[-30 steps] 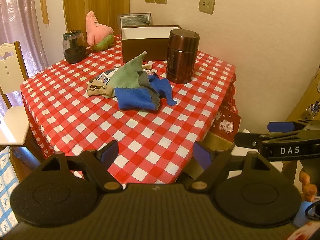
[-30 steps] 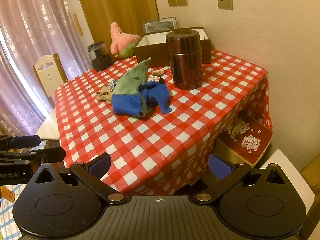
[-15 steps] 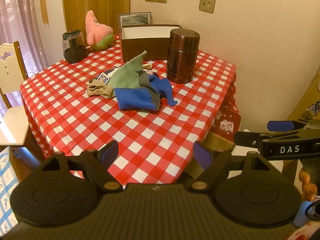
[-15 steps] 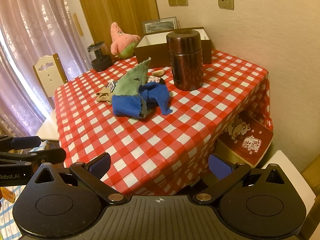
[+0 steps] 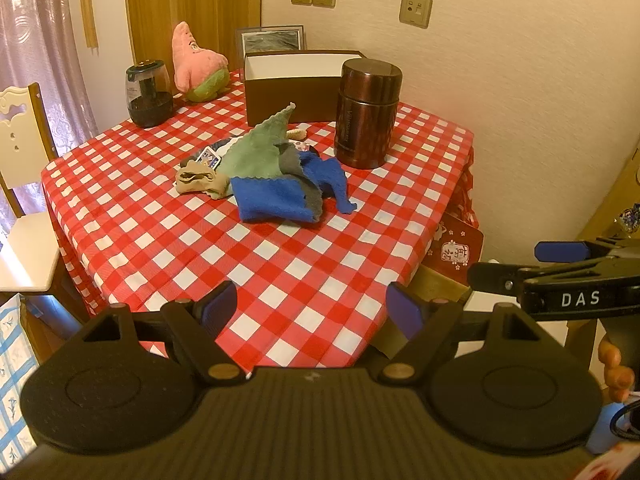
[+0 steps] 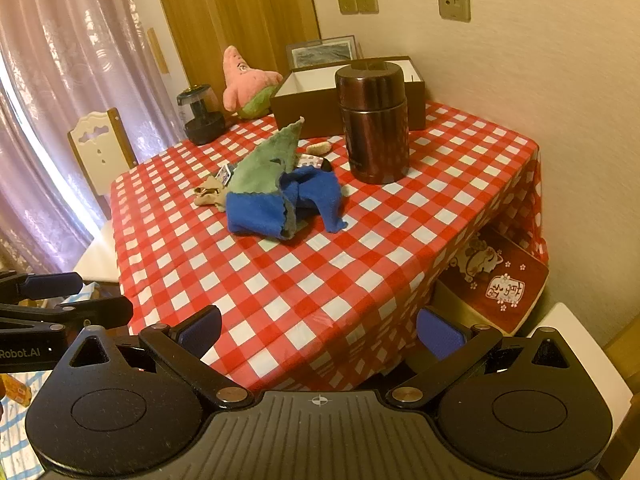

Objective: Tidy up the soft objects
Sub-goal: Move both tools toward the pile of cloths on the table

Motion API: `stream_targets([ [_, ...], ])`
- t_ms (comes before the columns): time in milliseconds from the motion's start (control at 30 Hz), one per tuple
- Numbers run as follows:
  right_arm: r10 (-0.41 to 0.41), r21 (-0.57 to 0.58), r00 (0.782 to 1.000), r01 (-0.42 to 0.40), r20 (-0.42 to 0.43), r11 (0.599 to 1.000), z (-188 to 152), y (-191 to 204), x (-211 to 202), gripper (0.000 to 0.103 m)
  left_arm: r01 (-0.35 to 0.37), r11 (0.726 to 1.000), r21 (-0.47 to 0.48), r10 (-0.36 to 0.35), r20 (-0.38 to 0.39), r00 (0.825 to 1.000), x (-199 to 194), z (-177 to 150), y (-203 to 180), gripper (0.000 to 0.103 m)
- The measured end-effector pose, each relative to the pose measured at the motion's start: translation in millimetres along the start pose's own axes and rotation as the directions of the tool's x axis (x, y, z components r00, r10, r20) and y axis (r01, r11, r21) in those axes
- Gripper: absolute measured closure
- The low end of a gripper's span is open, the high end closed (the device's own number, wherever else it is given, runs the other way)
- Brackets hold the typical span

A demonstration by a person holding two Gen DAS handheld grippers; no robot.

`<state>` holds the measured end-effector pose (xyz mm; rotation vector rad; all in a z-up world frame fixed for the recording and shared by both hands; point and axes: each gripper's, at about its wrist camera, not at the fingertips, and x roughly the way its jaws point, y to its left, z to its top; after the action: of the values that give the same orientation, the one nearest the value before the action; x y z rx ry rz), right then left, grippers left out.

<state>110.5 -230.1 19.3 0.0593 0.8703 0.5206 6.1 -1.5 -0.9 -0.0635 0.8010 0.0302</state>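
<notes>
Blue cloth (image 5: pixel 276 200) crumpled mid-tablecloth (image 5: pixel 280 272); green cloth (image 5: pixel 256 152) draped over its far side, peaked; beige sock (image 5: pixel 200 182) bunched, touching its left; pink star plush (image 5: pixel 196 64) at far edge.

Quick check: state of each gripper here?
Left gripper: open, holding nothing, short of the table edge.
Right gripper: open, holding nothing, also short of the table.

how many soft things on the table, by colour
blue cloth: 1
green cloth: 1
beige sock: 1
pink plush toy: 1
total: 4 that can be told apart; a grey edge shows between the cloths, perhaps another piece
</notes>
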Motion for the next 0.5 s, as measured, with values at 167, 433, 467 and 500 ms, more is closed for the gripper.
stream_targets([
  [167, 0.0, 0.001, 1.0, 0.0, 0.0, 1.0, 0.5, 0.1, 0.1, 0.0, 0.001, 1.0, 0.001, -0.001, 0.0, 1.0, 0.4, 0.5, -0.3, 0.023],
  [433, 0.001, 0.001, 1.0, -0.001, 0.001, 1.0, 1.3, 0.2, 1.2, 0.0, 0.0, 1.0, 0.0, 0.0, 0.0, 1.0, 0.0, 0.1, -0.3, 0.023],
  [467, 0.001, 0.001, 1.0, -0.001, 0.001, 1.0, 1.3, 0.3, 1.1, 0.0, 0.0, 1.0, 0.001, 0.0, 0.0, 1.0, 1.1, 1.1, -1.0, 0.023],
  [500, 0.001, 0.001, 1.0, -0.001, 0.001, 1.0, 1.6, 0.3, 1.6, 0.0, 0.0, 1.0, 0.001, 0.0, 0.0, 1.0, 1.1, 1.1, -1.0, 0.023],
])
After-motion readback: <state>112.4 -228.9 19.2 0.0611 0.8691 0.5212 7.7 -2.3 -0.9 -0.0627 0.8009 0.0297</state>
